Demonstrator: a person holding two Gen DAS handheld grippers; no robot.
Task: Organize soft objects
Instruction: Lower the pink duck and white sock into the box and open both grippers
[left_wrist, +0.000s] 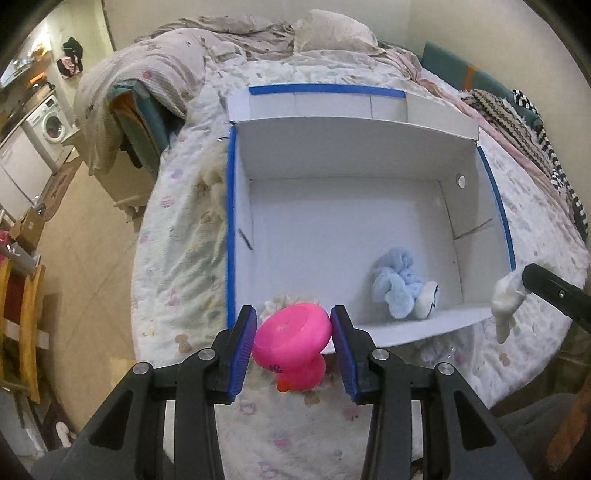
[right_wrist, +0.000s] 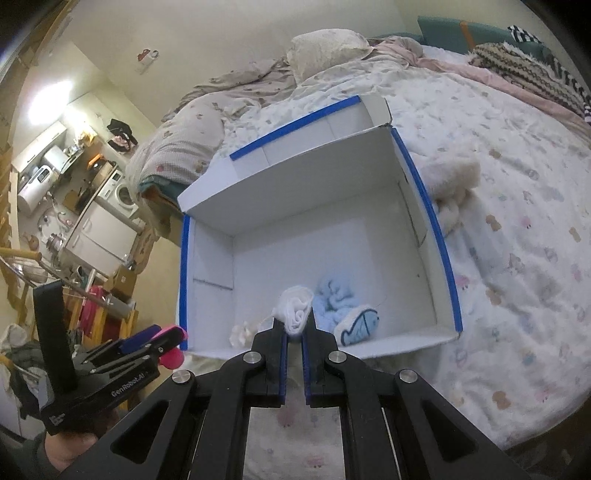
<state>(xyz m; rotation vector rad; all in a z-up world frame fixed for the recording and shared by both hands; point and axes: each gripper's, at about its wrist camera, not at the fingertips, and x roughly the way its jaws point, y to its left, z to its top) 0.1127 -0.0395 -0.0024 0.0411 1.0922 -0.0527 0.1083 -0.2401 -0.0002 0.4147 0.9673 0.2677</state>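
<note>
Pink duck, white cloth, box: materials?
Pink duck toy: probably smooth rubber or vinyl, given its glossy moulded surface. Bunched white cloth: soft matte fabric with limp folds. White box with blue edges: looks like matte cardboard, with creases and folded flaps.

Soft, even indoor light lit both views, brightest on the white box (left_wrist: 343, 206) and glaring from a ceiling lamp (right_wrist: 48, 99) in the far kitchen, while fisheye bending curved the edges, dark vignettes cut the corners, and shadows stayed faint.
</note>
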